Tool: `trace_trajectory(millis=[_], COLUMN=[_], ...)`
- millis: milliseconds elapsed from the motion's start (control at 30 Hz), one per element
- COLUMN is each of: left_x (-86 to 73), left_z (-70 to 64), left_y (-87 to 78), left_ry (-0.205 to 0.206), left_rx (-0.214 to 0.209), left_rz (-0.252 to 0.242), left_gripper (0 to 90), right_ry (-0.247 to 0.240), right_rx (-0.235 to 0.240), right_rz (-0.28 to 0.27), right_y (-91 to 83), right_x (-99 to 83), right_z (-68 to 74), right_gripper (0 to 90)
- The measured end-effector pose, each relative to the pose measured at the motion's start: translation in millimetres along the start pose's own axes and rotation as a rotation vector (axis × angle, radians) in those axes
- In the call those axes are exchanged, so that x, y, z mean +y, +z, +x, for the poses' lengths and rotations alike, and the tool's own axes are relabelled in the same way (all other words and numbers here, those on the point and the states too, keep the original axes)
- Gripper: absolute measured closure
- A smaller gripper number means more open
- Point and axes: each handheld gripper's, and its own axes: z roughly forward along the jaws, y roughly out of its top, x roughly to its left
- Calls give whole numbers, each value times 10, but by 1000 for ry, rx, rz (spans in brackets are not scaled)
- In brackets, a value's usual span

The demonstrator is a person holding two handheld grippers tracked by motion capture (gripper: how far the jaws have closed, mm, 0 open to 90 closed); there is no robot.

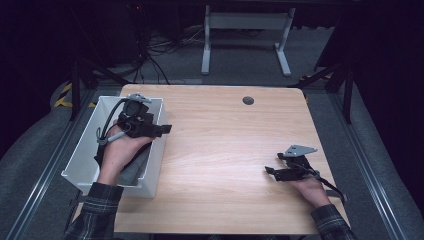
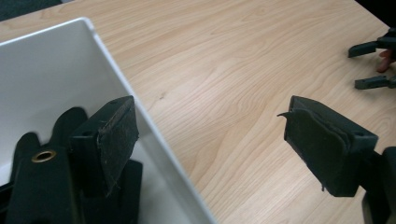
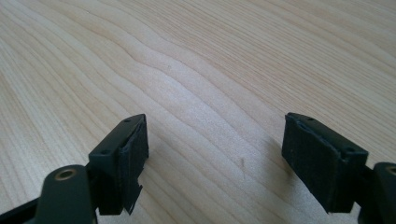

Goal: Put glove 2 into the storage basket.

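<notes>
The white bin sits at the left edge of the table, with a grey cloth inside near the front. The left gripper hangs over the bin's right wall, wide open and holding nothing. To do well, it should dip straight down onto the cloth. The right gripper rests far off, wide open too.

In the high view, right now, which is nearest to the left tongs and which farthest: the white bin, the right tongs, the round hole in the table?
From the left tongs:
1. White bin, directly beneath them at the table's left.
2. Round hole, toward the far edge.
3. Right tongs, near right corner.
</notes>
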Motion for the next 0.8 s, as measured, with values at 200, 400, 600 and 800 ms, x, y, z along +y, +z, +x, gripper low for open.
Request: trace_trajectory(millis=[200,400,600,800], left_x=[49,69,47,5], left_z=[-161,-325,-466,-587], left_y=[126,280,432,580], left_ry=[34,57,79,79], left_rx=[-36,-65,-79,-84], left_rz=[-1,0,4,3], left_gripper=[157,157,157,156], right_ry=[1,0,0,-1], right_rx=[0,0,1,1], right_rz=[0,0,0,0], right_y=[0,0,0,0], right_x=[0,0,0,0], right_z=[1,1,1,2], right_gripper=[233,233,233,233])
